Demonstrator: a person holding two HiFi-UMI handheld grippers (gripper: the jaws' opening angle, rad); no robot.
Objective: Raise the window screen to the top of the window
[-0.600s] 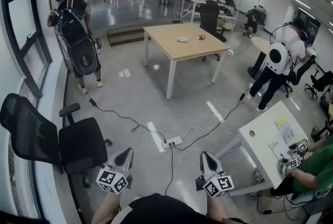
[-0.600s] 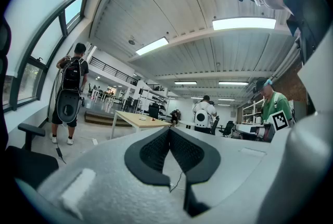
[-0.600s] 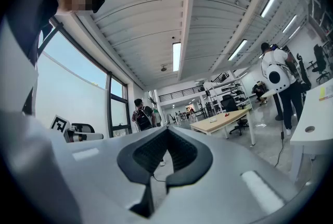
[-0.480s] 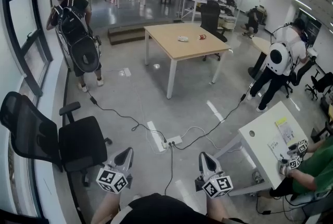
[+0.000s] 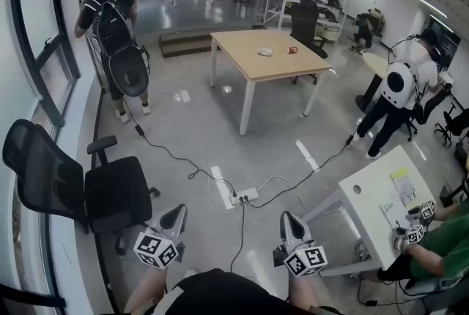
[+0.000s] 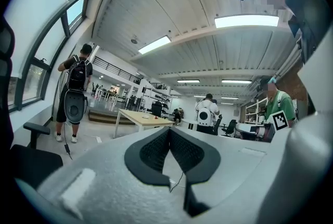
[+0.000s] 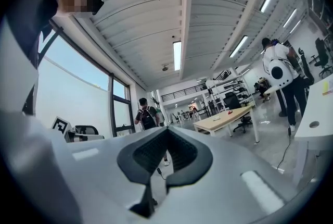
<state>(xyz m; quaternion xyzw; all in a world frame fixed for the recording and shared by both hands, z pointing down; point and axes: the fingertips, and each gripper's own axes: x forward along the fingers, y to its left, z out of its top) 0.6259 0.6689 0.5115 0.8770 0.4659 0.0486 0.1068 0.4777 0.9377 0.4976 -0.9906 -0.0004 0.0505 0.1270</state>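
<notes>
A tall window with a dark frame (image 5: 45, 50) runs along the left wall; I cannot make out a screen on it. It also shows at the left in the left gripper view as window (image 6: 49, 51), and behind the jaws in the right gripper view as window (image 7: 120, 108). My left gripper (image 5: 176, 215) and right gripper (image 5: 287, 221) hover low near my body, side by side, pointing level into the room. Both are shut with nothing between the jaws, as seen in left gripper (image 6: 169, 129) and right gripper (image 7: 167, 128). Neither touches the window.
A black office chair (image 5: 80, 189) stands between me and the window. A person with a backpack (image 5: 117, 35) stands by the window further on. A wooden table (image 5: 267, 57), a power strip with cables (image 5: 245, 196) and a white desk (image 5: 377, 196) with a seated person lie ahead and right.
The head view has swung slightly, so the room sits a little further right in the picture. The person with the backpack has shifted slightly. Both grippers stay where they were, shut.
</notes>
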